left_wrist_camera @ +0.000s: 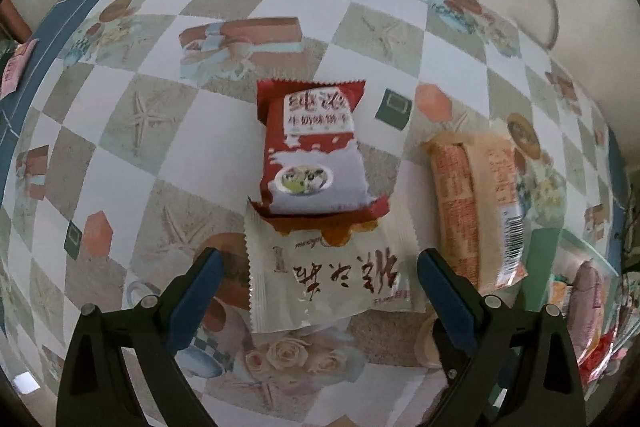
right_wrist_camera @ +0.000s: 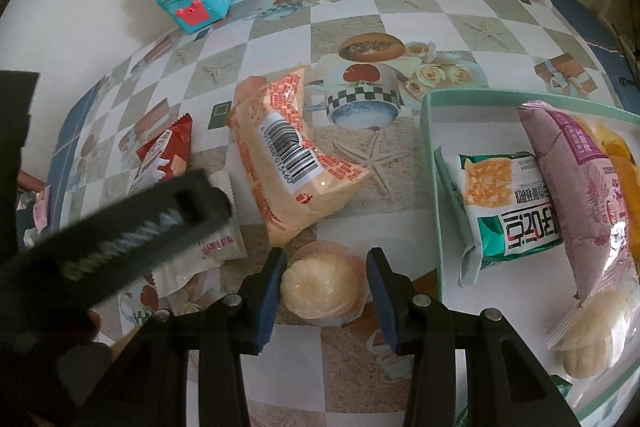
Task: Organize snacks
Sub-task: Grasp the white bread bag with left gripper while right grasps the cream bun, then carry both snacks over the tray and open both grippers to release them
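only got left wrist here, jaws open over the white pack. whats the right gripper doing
observer: the right gripper is closed on a round bun, just left of the tray.
operator: anything in that tray yet
observer: yes, a green pack and a purple pack lie in it side by side.
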The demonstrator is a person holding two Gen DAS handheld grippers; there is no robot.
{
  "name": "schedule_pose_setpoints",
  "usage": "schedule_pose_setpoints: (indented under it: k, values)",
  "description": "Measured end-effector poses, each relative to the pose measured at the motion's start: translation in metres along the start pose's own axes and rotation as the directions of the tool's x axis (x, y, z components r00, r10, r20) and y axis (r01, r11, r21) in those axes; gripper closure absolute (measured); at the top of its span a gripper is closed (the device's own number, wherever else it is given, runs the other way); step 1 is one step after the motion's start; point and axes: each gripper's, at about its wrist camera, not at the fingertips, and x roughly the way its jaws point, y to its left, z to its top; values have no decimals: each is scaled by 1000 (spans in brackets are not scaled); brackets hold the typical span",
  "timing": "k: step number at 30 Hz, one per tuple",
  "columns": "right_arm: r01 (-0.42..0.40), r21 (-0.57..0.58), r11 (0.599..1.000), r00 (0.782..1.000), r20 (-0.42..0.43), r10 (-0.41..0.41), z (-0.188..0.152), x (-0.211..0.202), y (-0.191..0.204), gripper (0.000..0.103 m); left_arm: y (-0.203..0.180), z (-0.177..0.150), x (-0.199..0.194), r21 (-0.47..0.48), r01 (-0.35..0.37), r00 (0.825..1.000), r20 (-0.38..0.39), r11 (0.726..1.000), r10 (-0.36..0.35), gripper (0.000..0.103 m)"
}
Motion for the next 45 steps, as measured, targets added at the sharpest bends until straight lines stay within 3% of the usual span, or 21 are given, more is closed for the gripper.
schedule_pose_setpoints:
  k: [4,8,17,19,25,36,45]
  values:
    - [1,3,1000,1000,-1,-1,0,1,1,58,5,-1,-2,-10,-20,1000,-4,1000,20,7]
    - [7,2,1000,1000,-3,-7,-1,1,2,58,12,0,-8,-28,-13,1000,-3,1000,12,25]
    - [22,-18,1000,1000,-12,-22,-4,0,5,59,13,-5,-17,-34,-19,1000,-7,999,19,35]
    - [23,-26,999,1000,-13,-23,-6,0,7,63,20,-13,-25,-40,-27,1000,-7,999,27,48]
    - [31,-44,999,999,-16,-31,-14,-3,10,64,22,-35,-33,-39,-33,999,-20,999,32,48]
    - [22,-54,998,1000,-16,-23,-33,-25,6,64,53,-72,-46,-93,29,998,-52,995,-34,49]
    - [21,-54,998,1000,23,-20,-44,-57,1,64,47,-97,-77,-72,21,1000,-2,997,-21,49]
